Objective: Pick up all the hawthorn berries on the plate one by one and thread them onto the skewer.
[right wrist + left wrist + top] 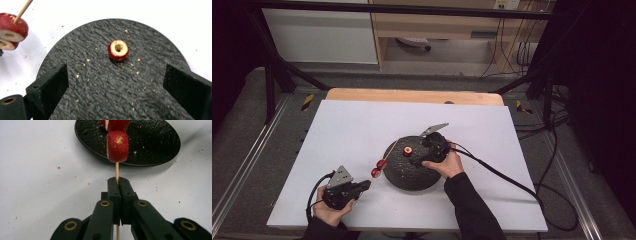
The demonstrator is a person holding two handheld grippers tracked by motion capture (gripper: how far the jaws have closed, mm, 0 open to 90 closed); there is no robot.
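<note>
Nearest the lens in the left gripper view, the left gripper point(117, 182) has its jaws pressed together on a thin wooden skewer point(116, 170), which runs up the middle of the frame into a red fruit slice point(117, 146) hanging just over the near rim of the black plate point(155, 142). Pinching the stick low down probably leaves its far end free for threading. In the high view that gripper point(364, 185) sits at the lower left of the frame, with the skewer slanting up and right across the plate's left edge and two threaded slices point(378, 168) on it.

In the right gripper view the right gripper point(115, 80) has its jaws spread wide with nothing between the pads, one at lower left and one at lower right of the frame. Ahead of them, near the plate's centre, lies a loose cored slice point(118, 50), hole facing up. The wide spread suits a grab around the slice, which looks like the next piece for the stick. Pale crumbs dot the plate and the white table point(150, 10) around it
</note>
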